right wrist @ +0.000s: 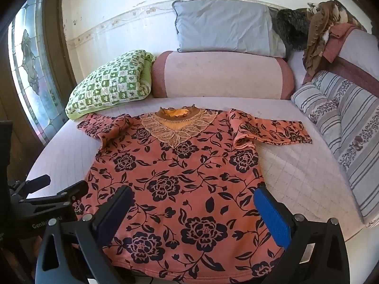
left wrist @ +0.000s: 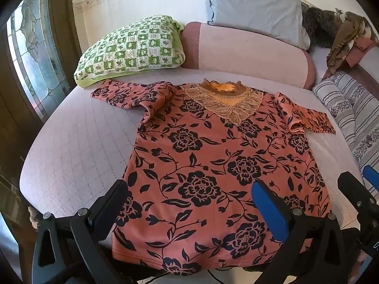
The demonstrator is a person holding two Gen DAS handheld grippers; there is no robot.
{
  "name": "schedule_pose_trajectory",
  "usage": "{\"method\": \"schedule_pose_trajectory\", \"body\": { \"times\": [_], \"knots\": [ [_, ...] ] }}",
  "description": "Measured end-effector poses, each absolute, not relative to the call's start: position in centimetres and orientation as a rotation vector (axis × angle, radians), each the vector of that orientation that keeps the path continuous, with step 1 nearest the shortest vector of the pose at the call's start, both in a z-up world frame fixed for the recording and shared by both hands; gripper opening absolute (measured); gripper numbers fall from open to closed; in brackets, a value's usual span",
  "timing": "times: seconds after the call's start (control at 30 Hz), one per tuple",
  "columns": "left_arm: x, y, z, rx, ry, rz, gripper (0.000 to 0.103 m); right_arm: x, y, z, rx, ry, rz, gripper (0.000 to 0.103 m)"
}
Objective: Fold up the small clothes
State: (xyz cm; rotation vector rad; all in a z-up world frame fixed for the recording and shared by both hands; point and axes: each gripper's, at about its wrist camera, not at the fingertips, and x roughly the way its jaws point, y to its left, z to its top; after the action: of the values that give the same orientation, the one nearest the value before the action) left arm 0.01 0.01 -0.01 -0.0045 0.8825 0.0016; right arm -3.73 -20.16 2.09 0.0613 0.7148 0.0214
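A salmon-pink top with a black floral print (left wrist: 213, 165) lies flat on the bed, front up, lace collar (left wrist: 225, 99) at the far end, both short sleeves spread out. It also shows in the right wrist view (right wrist: 180, 184). My left gripper (left wrist: 189, 196) is open above the top's near hem, its fingers wide apart. My right gripper (right wrist: 194, 201) is open above the hem too, holding nothing. In the left wrist view the right gripper (left wrist: 360, 189) shows at the right edge. In the right wrist view the left gripper (right wrist: 47, 189) shows at the left.
The pale quilted bed cover (left wrist: 78, 146) has bare room left of the top. A green checked pillow (left wrist: 132, 49), a pink bolster (left wrist: 248, 52) and a grey pillow (left wrist: 255, 7) lie at the far end. Striped cushions (right wrist: 343, 130) line the right side.
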Motion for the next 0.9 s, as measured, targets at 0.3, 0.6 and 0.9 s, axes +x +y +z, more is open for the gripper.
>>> {"method": "schedule_pose_trajectory", "body": {
  "times": [0.3,0.6,0.9],
  "knots": [
    [0.03,0.13,-0.12,-0.006,0.879,0.002,0.103,-3.65,-20.2,1.91,0.07,0.719,0.026,0.103],
    [-0.12,0.1,-0.04,-0.011,0.869,-0.002,0.103,-3.53,-20.19,1.94,0.071,0.718,0.028,0.103],
    [-0.02,-0.15,0.08,0.003,0.89,0.006,0.103,-3.5,-19.98,2.13,0.072,0.711,0.029,0.103]
  ]
}}
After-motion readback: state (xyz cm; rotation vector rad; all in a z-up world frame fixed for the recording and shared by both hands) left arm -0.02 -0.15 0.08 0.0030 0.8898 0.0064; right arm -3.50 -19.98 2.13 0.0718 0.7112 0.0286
